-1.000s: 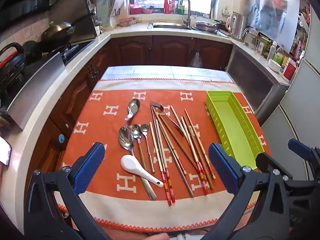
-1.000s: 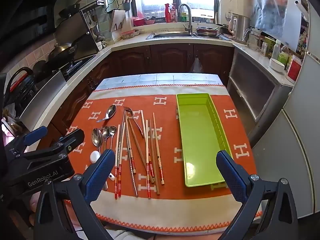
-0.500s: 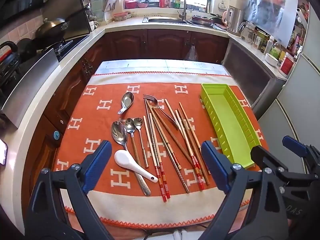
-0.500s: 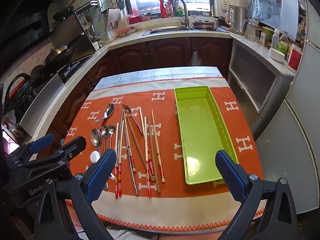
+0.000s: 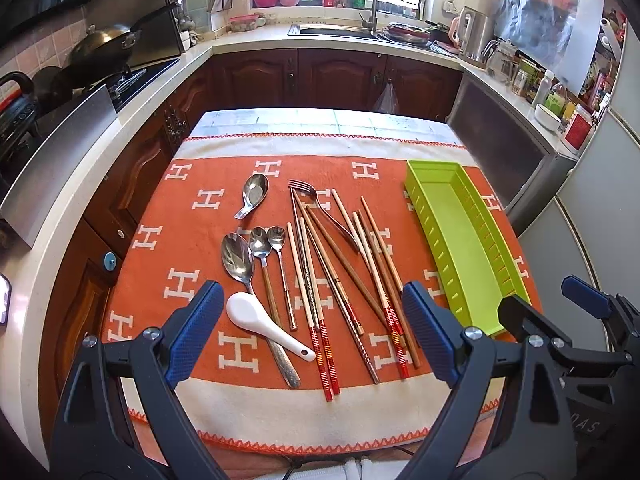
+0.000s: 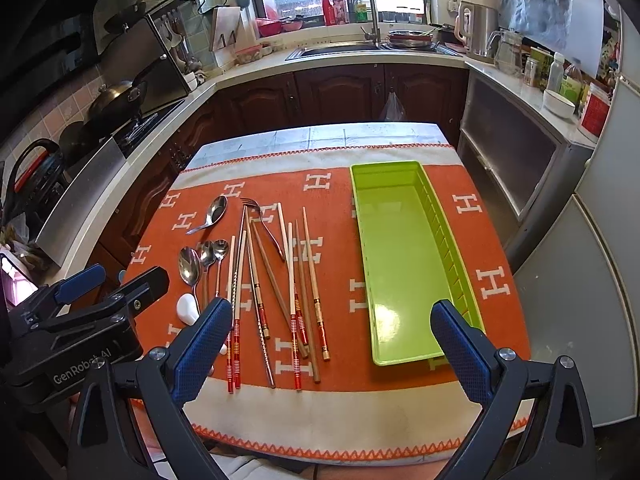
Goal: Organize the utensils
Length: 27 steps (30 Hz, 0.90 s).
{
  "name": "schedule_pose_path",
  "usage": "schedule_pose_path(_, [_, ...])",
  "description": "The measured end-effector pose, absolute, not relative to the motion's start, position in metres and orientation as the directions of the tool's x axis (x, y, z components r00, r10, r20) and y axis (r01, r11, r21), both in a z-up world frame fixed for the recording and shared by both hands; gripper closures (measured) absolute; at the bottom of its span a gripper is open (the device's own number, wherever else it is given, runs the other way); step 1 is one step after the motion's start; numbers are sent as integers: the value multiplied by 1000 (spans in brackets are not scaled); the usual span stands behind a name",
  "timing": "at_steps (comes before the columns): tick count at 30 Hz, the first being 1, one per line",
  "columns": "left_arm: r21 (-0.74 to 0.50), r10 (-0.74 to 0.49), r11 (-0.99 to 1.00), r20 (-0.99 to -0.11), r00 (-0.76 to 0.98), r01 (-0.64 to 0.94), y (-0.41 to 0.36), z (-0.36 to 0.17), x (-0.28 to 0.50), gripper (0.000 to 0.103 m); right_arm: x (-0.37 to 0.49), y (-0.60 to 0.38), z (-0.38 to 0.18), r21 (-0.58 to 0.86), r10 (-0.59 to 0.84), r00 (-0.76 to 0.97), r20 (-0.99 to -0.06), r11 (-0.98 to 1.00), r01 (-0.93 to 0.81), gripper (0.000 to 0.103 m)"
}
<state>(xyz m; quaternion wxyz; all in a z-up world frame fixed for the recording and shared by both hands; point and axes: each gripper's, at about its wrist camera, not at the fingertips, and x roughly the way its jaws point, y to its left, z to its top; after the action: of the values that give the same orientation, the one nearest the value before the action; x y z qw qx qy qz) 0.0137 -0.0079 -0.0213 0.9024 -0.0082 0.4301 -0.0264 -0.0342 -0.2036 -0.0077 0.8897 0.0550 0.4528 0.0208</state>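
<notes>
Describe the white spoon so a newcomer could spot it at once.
On the orange cloth, look left of the chopsticks, among the spoons. The white ceramic soup spoon lies nearest the front edge, across the large metal spoon's handle; the only non-metal spoon.

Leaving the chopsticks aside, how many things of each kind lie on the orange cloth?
Metal spoons: 4
White spoon: 1
Fork: 1
Green tray: 1
Total: 7
</notes>
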Motion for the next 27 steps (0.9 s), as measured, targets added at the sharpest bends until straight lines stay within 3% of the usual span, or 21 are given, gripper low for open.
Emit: schedule_pose_path(27, [-8, -25, 1000, -788, 616, 30, -12, -27, 20, 14, -30, -204, -18, 123, 93, 572, -815, 992, 14, 2])
